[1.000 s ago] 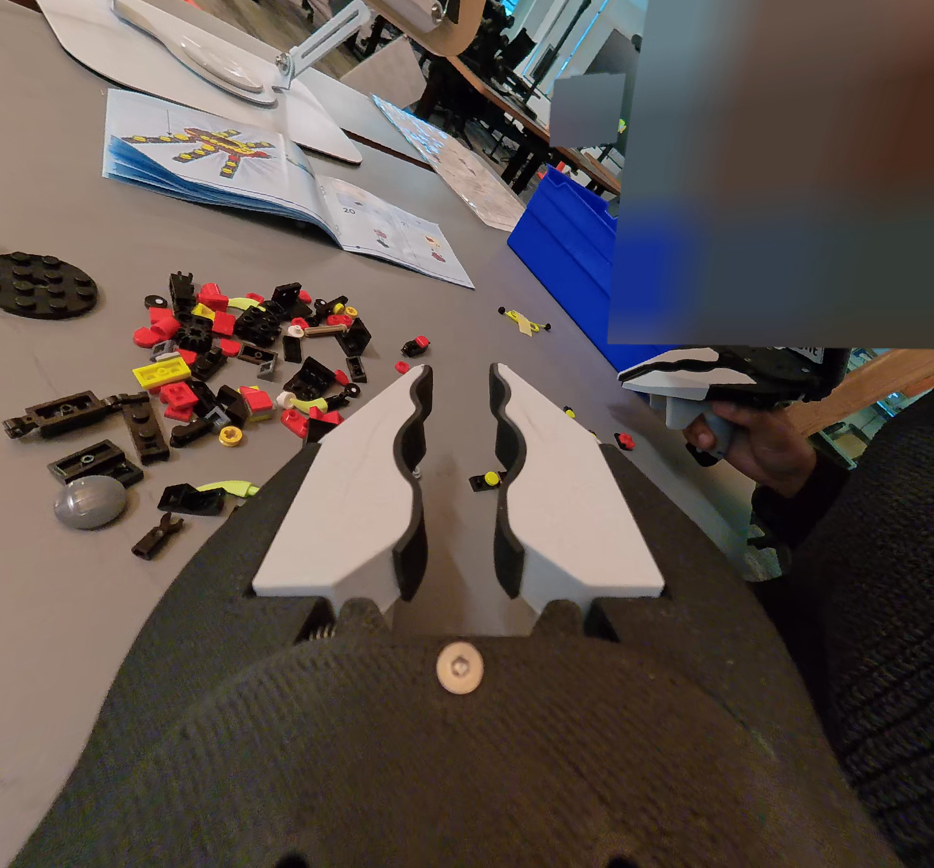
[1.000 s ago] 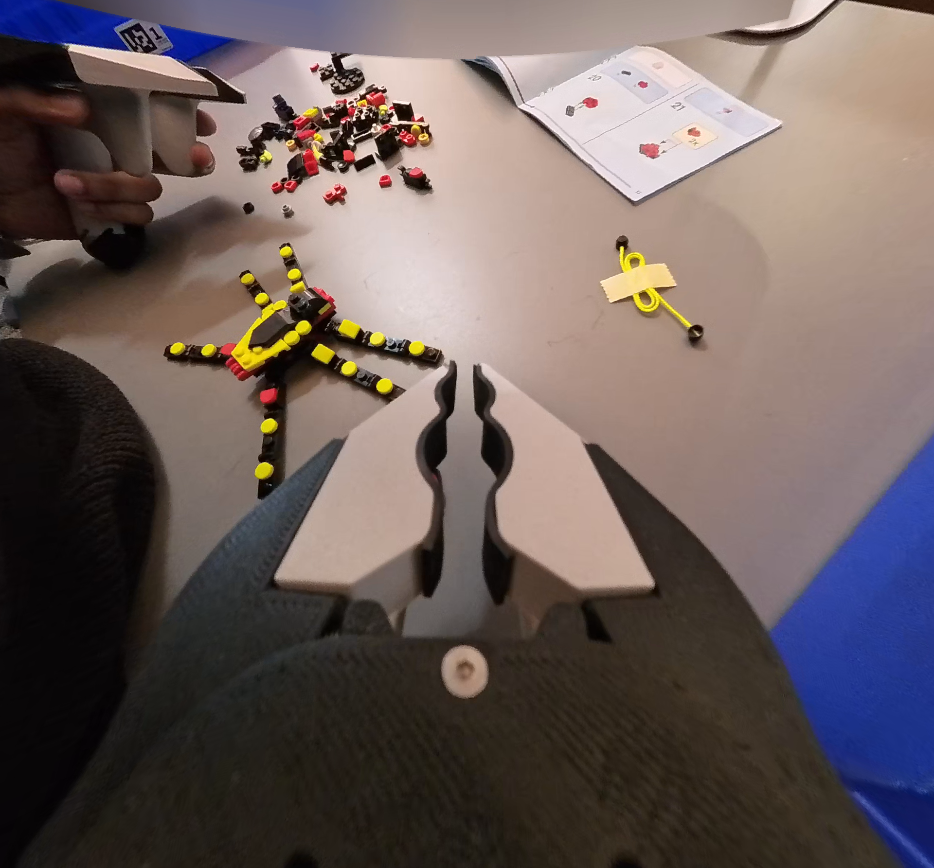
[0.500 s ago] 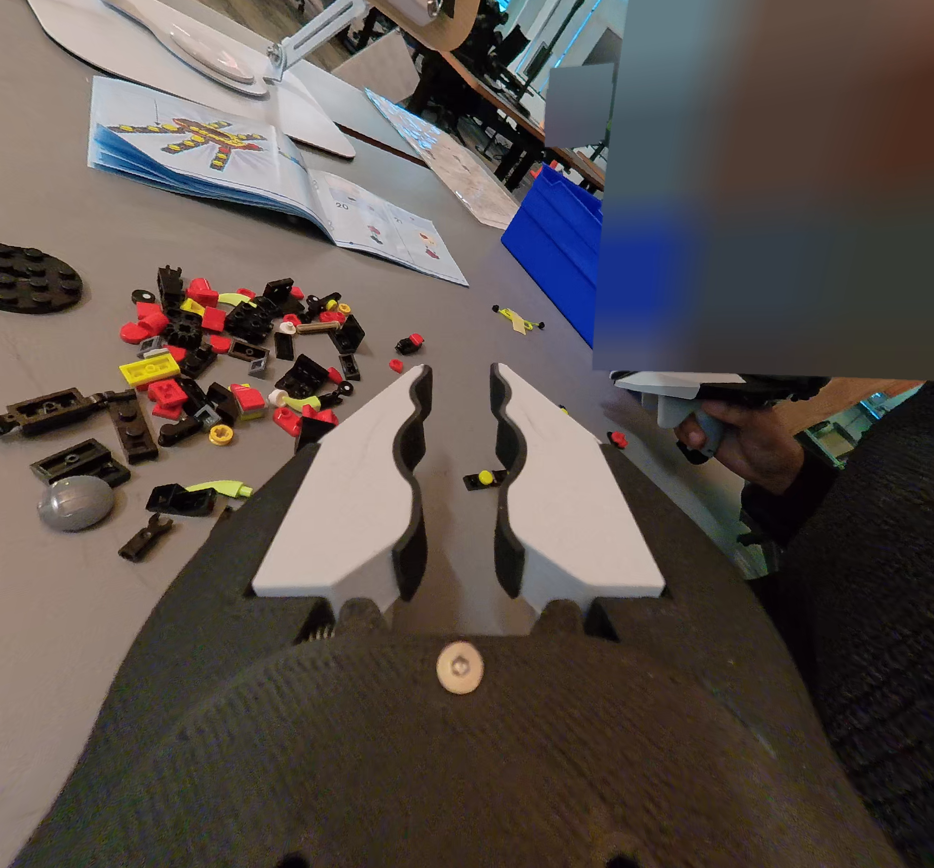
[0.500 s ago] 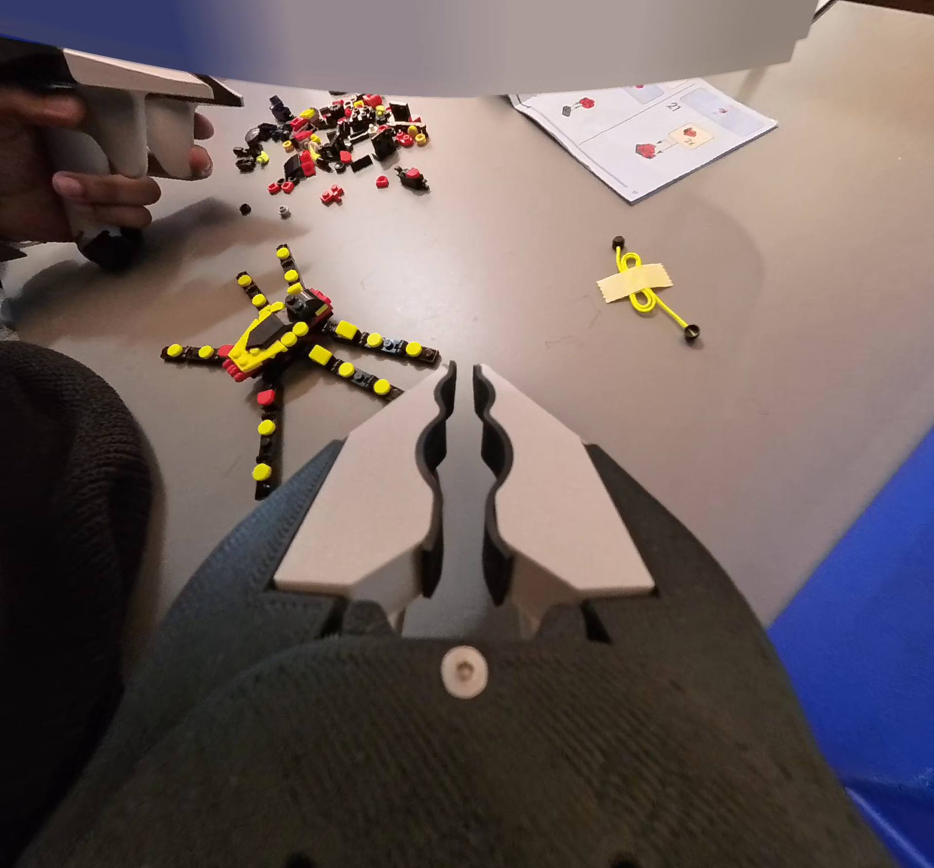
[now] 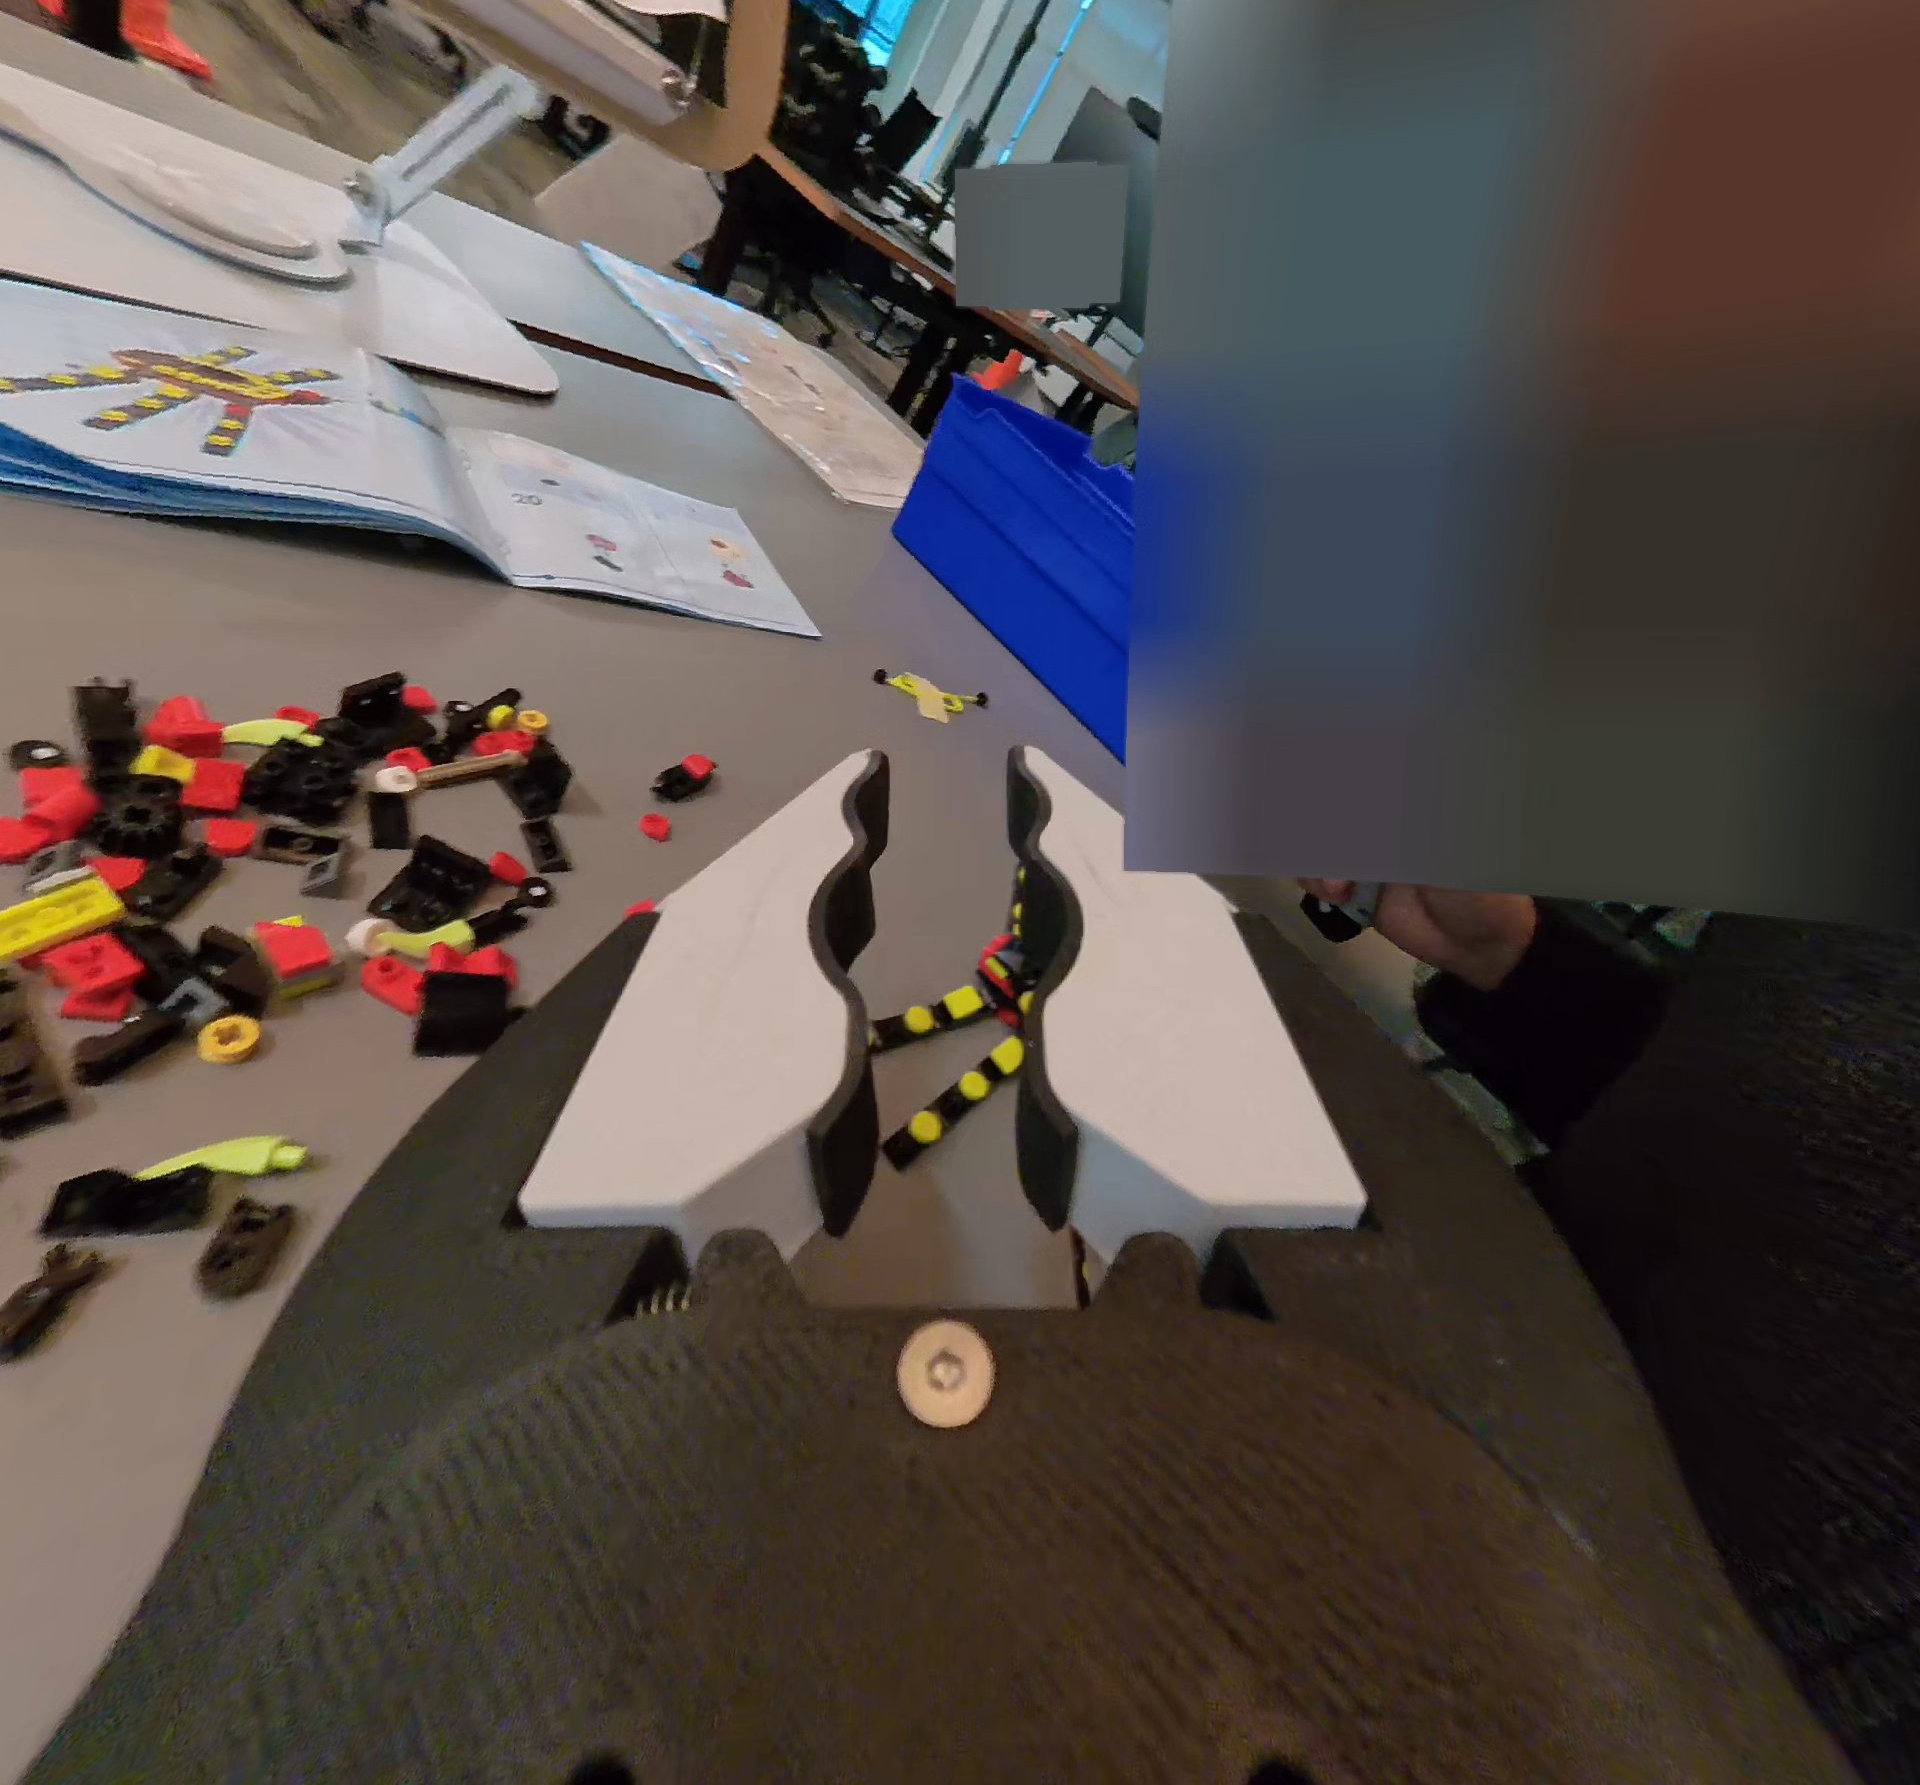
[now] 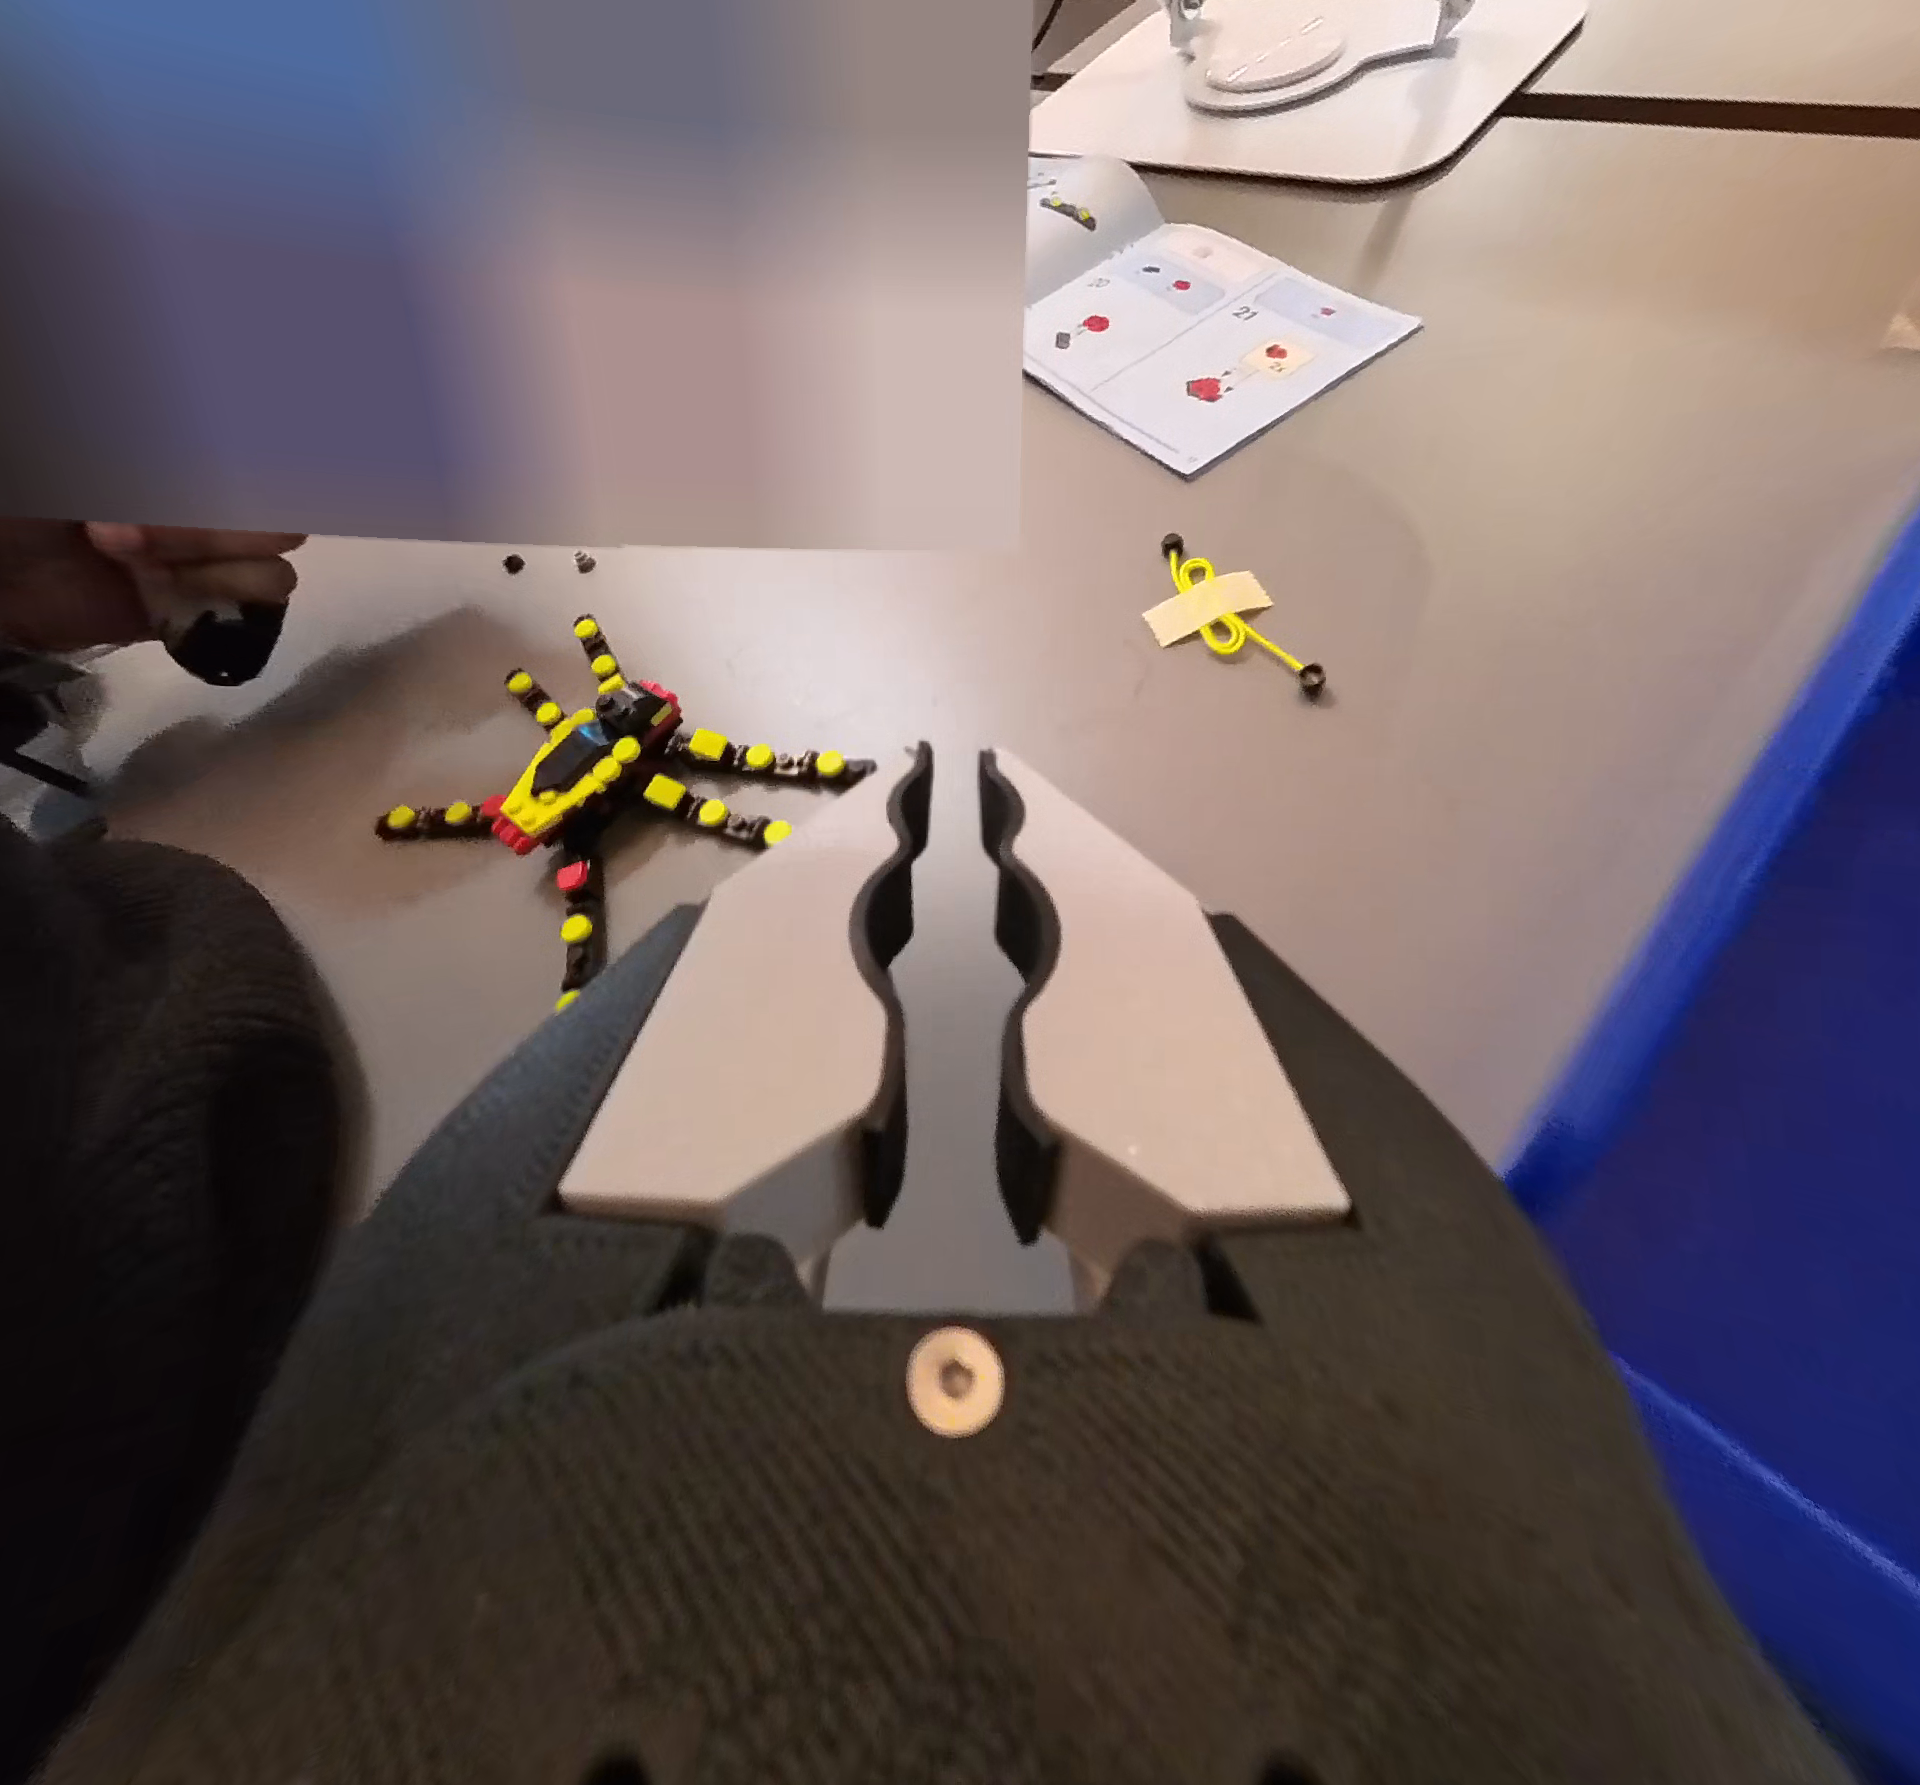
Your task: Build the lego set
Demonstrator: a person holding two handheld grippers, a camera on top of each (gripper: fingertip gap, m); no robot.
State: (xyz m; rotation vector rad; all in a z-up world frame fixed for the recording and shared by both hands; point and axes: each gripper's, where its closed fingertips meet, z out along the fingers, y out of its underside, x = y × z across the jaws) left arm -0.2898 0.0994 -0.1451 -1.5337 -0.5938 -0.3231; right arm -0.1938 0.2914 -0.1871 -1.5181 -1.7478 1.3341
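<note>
Since a second ago the left gripper (image 5: pixel 943 779) has swung toward the half-built spider model (image 6: pixel 582 771), whose black legs with yellow studs now show through the gap between its parted, empty jaws. Left of it the loose lego pieces (image 5: pixel 260 862) lie scattered on the grey table (image 5: pixel 727 686), with the open instruction booklet (image 5: pixel 343 468) beyond. Farther right, the right gripper (image 6: pixel 953 759) hovers just beside the model with its jaws only narrowly apart and holding nothing, a taped yellow string (image 6: pixel 1226 615) and a blue bin (image 6: pixel 1766 1060) to its right.
</note>
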